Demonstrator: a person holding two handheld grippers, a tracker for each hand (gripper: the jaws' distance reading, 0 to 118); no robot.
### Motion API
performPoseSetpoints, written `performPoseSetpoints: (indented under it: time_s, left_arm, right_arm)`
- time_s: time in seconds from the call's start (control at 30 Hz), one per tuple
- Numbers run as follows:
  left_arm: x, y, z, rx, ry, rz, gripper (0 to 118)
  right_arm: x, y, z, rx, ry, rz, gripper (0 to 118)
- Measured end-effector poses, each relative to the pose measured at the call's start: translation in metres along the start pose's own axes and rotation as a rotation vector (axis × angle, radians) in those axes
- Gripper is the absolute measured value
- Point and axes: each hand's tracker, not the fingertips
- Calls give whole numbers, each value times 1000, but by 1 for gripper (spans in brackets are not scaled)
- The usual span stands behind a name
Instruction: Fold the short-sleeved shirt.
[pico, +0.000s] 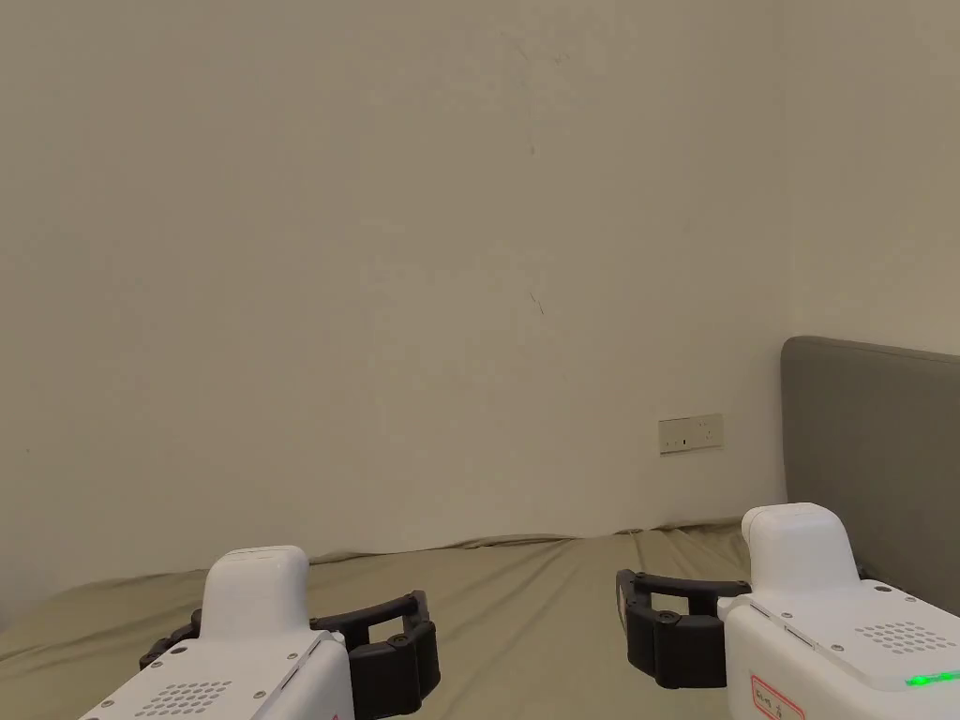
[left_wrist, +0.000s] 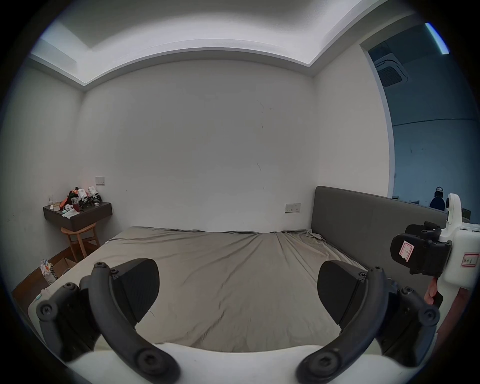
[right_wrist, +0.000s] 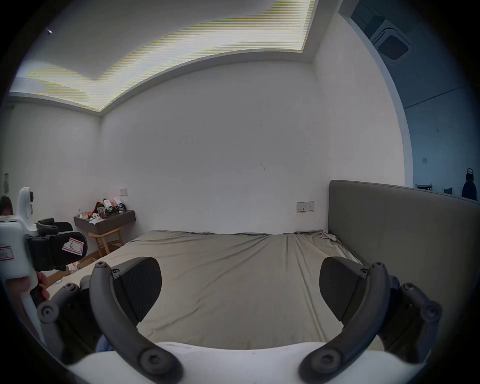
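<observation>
Both grippers hover side by side above the near part of a bed, jaws pointing at the far wall. My left gripper (pico: 412, 637) (left_wrist: 237, 280) is open, with bare olive-grey sheet (left_wrist: 233, 259) between its jaws. My right gripper (pico: 637, 623) (right_wrist: 240, 280) is open too and holds nothing. Each gripper view catches the other gripper off to the side: the right gripper (left_wrist: 405, 253) and the left gripper (right_wrist: 70, 244), each with a hand on its handle. A scrap of pale blue fabric (right_wrist: 104, 344) peeks out below the right gripper's left jaw; I cannot tell what it is.
The bed sheet (pico: 525, 600) is slightly wrinkled and runs to the wall. A grey headboard (pico: 872, 450) stands on the right. A wall shelf (left_wrist: 78, 215) with small clutter hangs at the far left above a wooden chair (left_wrist: 80, 236). A cardboard box (left_wrist: 59, 265) sits on the floor.
</observation>
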Motion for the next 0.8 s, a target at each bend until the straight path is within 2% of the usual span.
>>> performPoseSetpoints:
  time_s: [0.8]
  left_arm:
    - [5, 4, 3, -4, -24, -17, 118]
  right_arm:
    - [-3, 1, 3, -13, -20, 4, 118]
